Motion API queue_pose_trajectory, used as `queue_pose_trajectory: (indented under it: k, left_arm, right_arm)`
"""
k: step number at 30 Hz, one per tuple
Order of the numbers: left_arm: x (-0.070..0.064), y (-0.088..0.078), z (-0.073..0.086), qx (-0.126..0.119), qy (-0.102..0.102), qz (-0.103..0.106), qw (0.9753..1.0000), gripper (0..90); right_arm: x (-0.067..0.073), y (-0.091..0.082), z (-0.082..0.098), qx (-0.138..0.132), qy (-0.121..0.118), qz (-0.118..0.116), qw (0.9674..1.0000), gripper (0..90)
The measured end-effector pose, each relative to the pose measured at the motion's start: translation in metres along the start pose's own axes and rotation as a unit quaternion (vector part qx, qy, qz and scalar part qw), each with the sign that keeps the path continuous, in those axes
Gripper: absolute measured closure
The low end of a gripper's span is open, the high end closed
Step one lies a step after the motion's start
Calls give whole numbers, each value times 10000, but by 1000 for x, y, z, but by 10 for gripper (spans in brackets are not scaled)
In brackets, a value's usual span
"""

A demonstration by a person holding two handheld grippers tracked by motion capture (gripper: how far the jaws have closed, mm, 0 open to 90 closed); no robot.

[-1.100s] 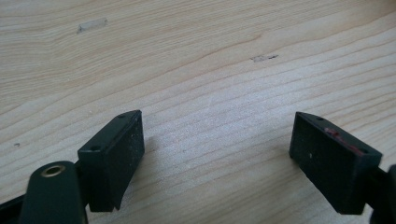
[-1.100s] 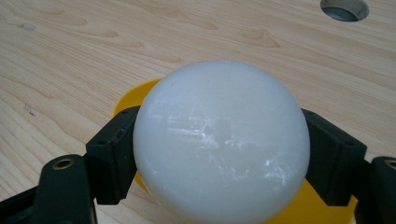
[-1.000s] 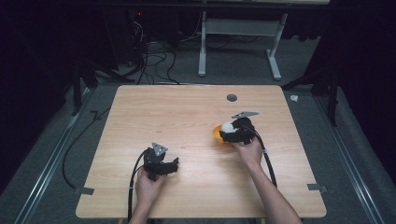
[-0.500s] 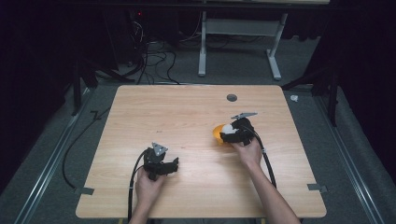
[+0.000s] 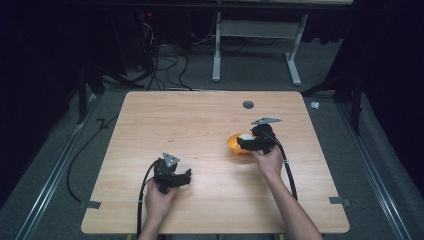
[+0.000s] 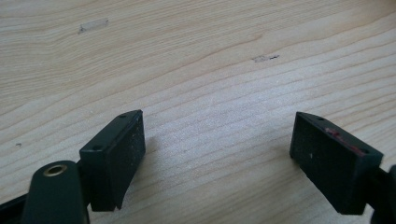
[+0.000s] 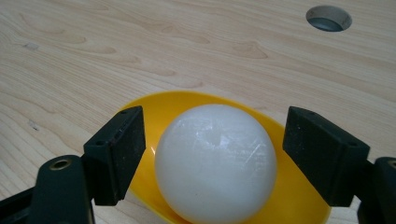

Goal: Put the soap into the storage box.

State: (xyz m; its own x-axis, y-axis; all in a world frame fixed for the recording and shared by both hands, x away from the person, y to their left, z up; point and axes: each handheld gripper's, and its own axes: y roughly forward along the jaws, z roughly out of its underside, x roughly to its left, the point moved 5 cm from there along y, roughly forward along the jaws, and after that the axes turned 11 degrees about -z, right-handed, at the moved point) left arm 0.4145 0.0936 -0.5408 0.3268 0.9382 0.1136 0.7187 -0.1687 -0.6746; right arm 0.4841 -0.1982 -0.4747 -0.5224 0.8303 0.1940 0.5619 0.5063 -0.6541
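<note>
White ball (image 7: 215,163) in a yellow bowl (image 7: 289,205), right of the table's (image 5: 200,115) centre.
The right gripper (image 7: 212,156) straddles the ball; its jaws have just been opening, and a gap shows on each side between pad and ball. The left gripper (image 6: 219,154), near the front edge toward the left corner, has its jaws wide apart over bare wood. A round hole (image 7: 328,18) lies toward the far edge.

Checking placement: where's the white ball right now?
The white ball sits in the yellow bowl on the table's right half, between the open fingers of the right gripper, untouched.
</note>
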Motion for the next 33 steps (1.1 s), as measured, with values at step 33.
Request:
queue_pose_trajectory:
  k: [33]
  left_arm:
    - [0, 0, 0, -3, 5, -3, 10000, 185]
  right_arm:
    - [-5, -34, 3, -401, 91, 14, 9992, 262]
